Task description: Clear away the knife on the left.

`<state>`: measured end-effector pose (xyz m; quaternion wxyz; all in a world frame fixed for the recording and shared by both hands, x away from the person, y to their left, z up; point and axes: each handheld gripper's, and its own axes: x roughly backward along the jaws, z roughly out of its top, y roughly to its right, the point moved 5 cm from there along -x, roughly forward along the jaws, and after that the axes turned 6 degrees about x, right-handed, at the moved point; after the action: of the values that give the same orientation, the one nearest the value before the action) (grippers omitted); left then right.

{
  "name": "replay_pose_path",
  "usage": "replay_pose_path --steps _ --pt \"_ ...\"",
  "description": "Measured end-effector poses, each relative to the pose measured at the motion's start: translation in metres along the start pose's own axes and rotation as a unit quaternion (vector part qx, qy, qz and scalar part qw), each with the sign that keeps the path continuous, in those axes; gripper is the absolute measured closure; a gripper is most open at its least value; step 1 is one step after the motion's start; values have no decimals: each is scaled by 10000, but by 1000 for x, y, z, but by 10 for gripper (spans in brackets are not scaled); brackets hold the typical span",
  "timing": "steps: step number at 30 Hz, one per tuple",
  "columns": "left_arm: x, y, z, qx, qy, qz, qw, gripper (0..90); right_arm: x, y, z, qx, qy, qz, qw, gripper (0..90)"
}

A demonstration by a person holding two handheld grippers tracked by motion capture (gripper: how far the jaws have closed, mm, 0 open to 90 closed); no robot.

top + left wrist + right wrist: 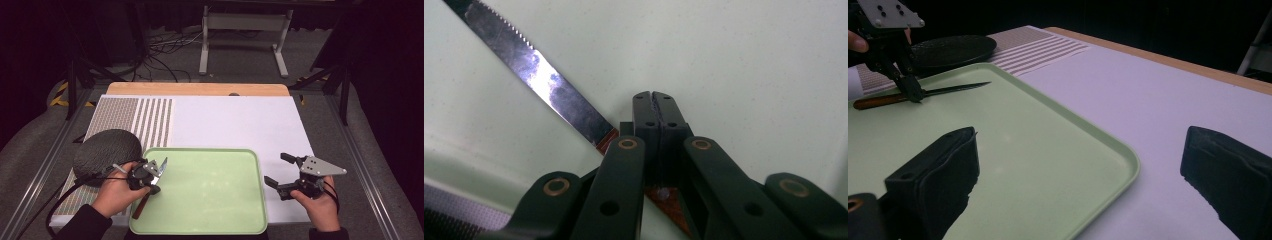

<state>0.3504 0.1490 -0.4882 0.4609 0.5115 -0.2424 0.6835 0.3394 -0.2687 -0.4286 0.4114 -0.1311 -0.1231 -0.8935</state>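
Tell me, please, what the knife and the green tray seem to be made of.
The knife: its blade looks like polished steel, shiny and reflective, with a serrated edge near the tip; its handle is reddish-brown, probably wood, with a rivet. The tray: likely plastic, pale green, smooth with a faint sheen and rounded moulded corners. The left gripper is shut on the knife.

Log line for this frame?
left gripper: shut on knife | right gripper: open, empty | knife over green tray

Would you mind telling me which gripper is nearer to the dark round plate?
Left. The left gripper holds a knife at the tray's left edge, beside the plate; the right gripper hovers off the tray's far side.
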Motion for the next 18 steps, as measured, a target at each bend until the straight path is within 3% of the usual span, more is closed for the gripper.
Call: replay_pose_path --steps 11,18 --pt "4 -8 -7 257 33 83 9996 900 0 0 0 4 -2 6 10000 31" --pt "5 -10 -9 308 -15 173 9994 900 -1 0 0 8 -12 12 10000 31"
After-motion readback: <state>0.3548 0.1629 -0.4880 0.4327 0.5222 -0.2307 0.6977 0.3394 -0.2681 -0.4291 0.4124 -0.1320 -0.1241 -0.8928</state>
